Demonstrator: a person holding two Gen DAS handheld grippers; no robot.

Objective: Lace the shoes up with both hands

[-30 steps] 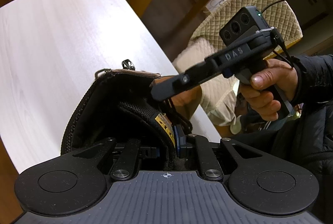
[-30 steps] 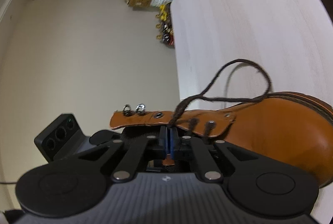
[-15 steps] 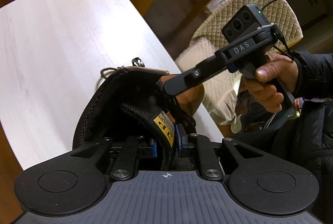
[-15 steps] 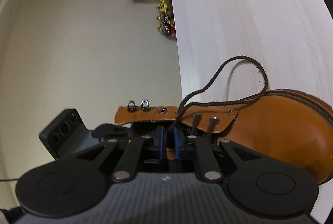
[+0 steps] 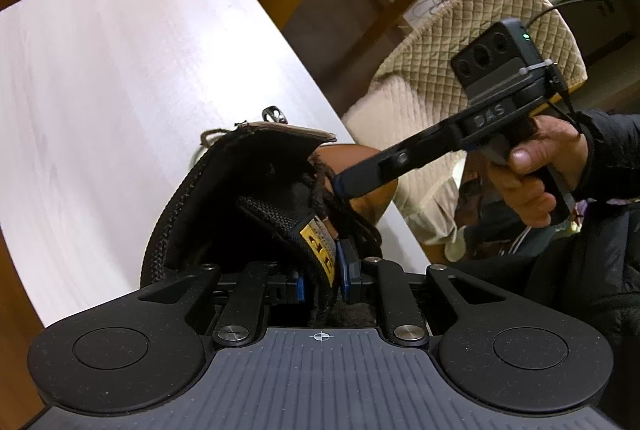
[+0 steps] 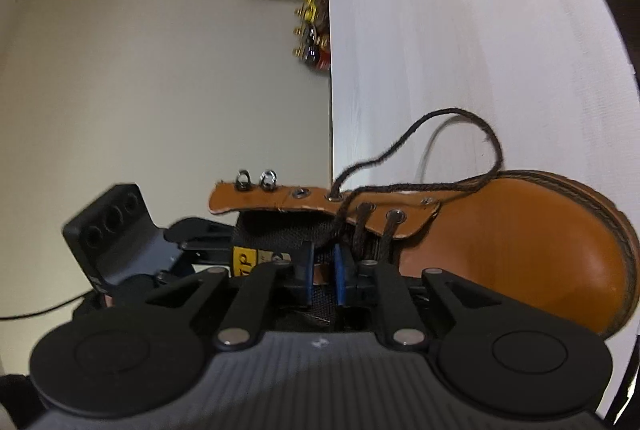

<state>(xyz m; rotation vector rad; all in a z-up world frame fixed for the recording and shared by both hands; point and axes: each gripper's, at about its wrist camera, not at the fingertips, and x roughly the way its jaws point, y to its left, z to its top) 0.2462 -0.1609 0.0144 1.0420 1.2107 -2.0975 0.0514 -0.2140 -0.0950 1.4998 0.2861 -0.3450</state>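
Pinching the black tongue of a tan boot, the left gripper steadies it on a white table. Right gripper jaws stand slightly parted beside the dark lace, gripping nothing.

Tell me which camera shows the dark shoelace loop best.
The right wrist view: the shoelace loop arcs in full above the tan boot against the white table. The left wrist view looks into the boot's opening and shows only a short bit of lace by the right gripper.

A lived-in home room: a pale desk, a quilt-covered chair, and boxes with bottles crowding the floor.
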